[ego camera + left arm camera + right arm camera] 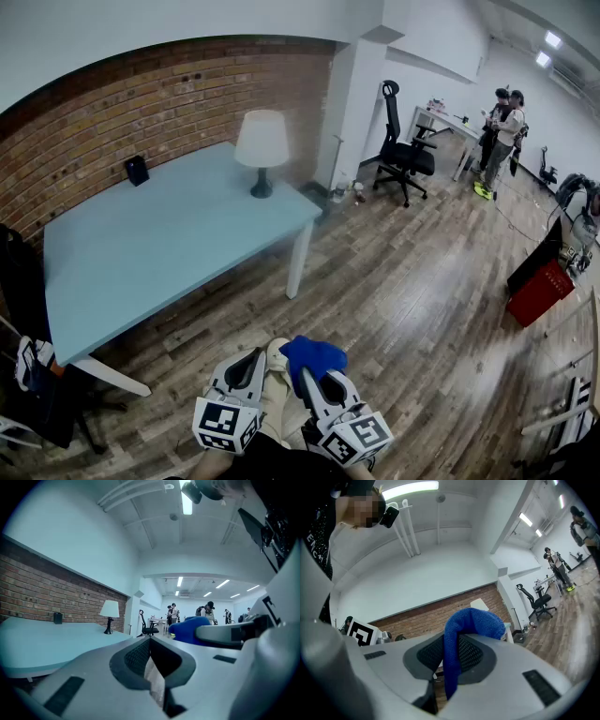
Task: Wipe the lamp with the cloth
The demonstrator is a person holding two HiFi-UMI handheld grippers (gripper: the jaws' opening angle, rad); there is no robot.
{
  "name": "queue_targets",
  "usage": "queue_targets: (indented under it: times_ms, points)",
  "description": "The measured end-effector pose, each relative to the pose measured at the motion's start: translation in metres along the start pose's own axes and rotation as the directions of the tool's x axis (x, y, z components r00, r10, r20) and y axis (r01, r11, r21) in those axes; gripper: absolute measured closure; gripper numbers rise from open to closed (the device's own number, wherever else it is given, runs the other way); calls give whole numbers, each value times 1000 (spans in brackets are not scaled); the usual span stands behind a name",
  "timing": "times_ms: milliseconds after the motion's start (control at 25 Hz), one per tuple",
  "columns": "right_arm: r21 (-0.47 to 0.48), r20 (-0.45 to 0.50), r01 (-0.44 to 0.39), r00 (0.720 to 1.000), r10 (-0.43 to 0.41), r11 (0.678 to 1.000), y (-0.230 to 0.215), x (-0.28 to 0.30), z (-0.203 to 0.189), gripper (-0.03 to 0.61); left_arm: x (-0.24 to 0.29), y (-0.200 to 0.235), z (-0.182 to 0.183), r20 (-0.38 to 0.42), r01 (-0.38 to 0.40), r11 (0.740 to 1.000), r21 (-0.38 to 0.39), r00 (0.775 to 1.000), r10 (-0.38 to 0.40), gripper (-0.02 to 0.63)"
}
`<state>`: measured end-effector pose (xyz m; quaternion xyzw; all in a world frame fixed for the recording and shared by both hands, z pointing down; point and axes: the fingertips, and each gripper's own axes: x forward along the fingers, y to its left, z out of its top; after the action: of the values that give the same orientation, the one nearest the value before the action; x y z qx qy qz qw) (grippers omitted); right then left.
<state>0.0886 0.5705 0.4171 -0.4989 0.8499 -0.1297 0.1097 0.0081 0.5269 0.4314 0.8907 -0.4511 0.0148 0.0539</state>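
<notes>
The right hand-held gripper pinches the blue cloth, carried low and ready for wiping. The left hand-held gripper looks pressed together on nothing, likely idle. The lamp stands on the desk at twelve o'clock, well apart.

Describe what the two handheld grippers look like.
Both the left gripper and the right gripper have smooth light-grey shells with rounded black textured pads lining their fingers. Each carries a white cube printed with black square markers at its rear. No cables show.
</notes>
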Motion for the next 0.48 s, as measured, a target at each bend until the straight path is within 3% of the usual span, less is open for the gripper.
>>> queue_targets:
  times_ms: [480]
  points:
    - [30, 7, 17, 1000, -18, 999, -83, 104, 23, 517, 133, 49, 10, -22, 48, 999, -7, 999, -49, 606]
